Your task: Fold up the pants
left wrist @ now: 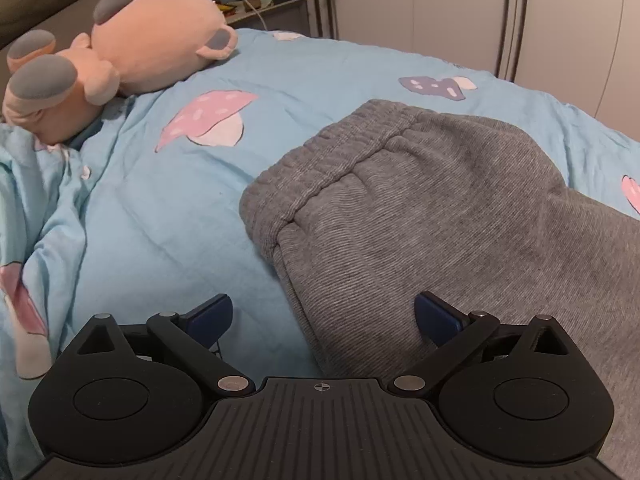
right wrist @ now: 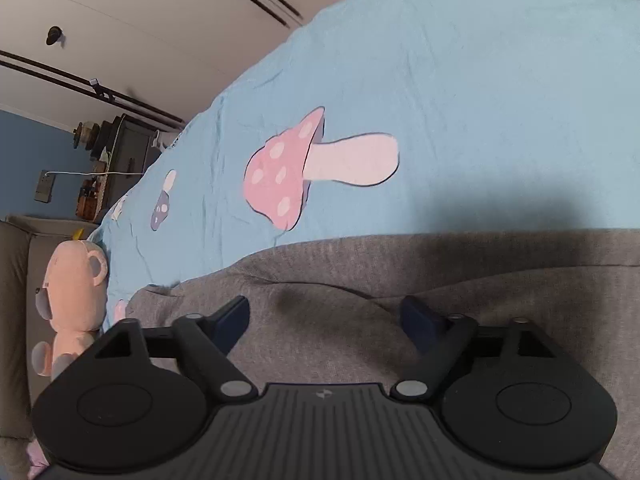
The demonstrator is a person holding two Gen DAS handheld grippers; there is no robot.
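Observation:
Grey knit pants (left wrist: 420, 208) lie on the blue bed cover, their elastic waistband (left wrist: 332, 168) toward the far left. My left gripper (left wrist: 323, 314) is open and empty, hovering over the pants' near left edge; its left finger is over the cover, its right finger over the fabric. In the right wrist view the pants (right wrist: 340, 280) fill the lower part. My right gripper (right wrist: 326, 318) is open and empty just above the grey fabric, with its shadow on it.
The blue bed cover (left wrist: 168, 208) has mushroom prints (right wrist: 296, 168). A pink plush toy (left wrist: 120, 52) lies at the head of the bed, also in the right wrist view (right wrist: 76, 292). A nightstand (left wrist: 272, 8) and white wardrobe doors (left wrist: 440, 0) stand beyond.

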